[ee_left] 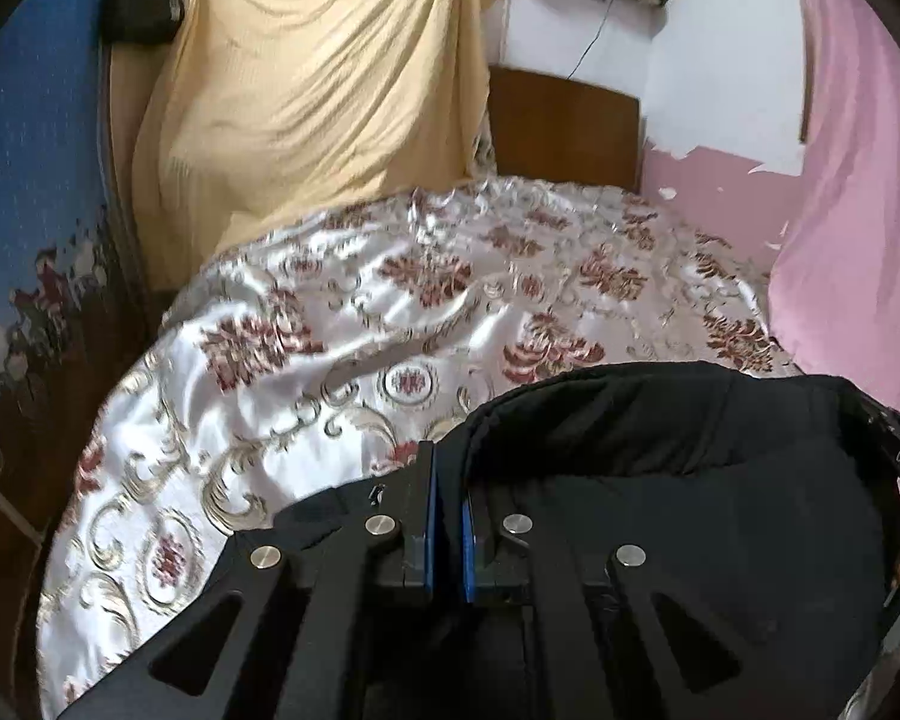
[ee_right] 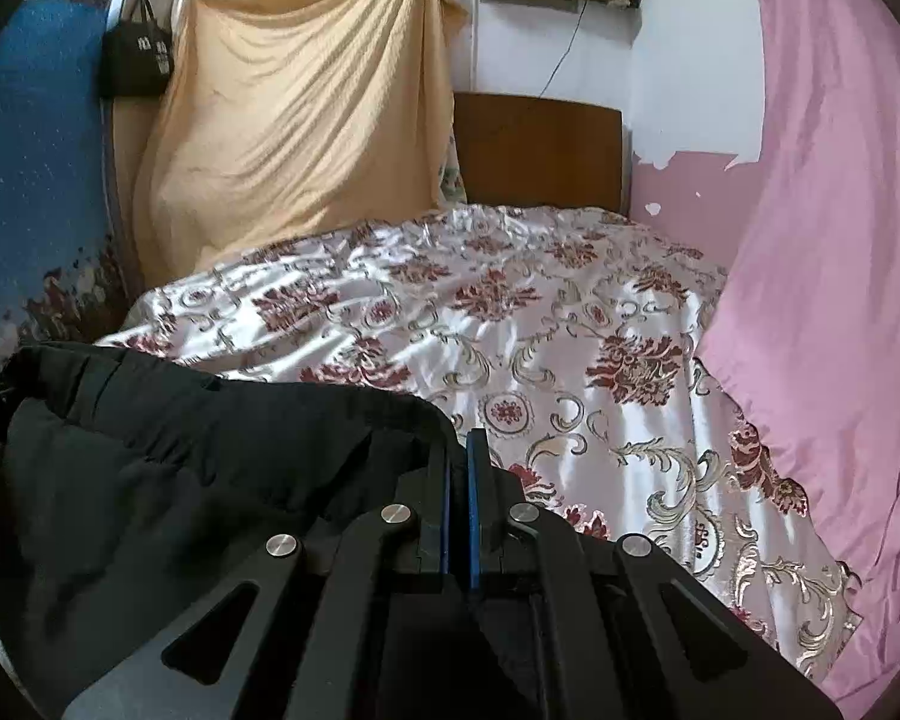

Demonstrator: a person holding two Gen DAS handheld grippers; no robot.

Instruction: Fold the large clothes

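Right gripper (ee_right: 459,450) low centre, blue pads nearly together, clamped on edge of black garment (ee_right: 168,456). Garment bunched across lower left, draped over bedspread (ee_right: 570,348), white satin with dark red flowers. Brown headboard (ee_right: 540,150) behind. Yellow cloth (ee_right: 294,120) hung on wall at left, black bag (ee_right: 138,57) beside it. Pink cloth (ee_right: 822,300) down right side. Blue cloth (ee_right: 30,168) far left.
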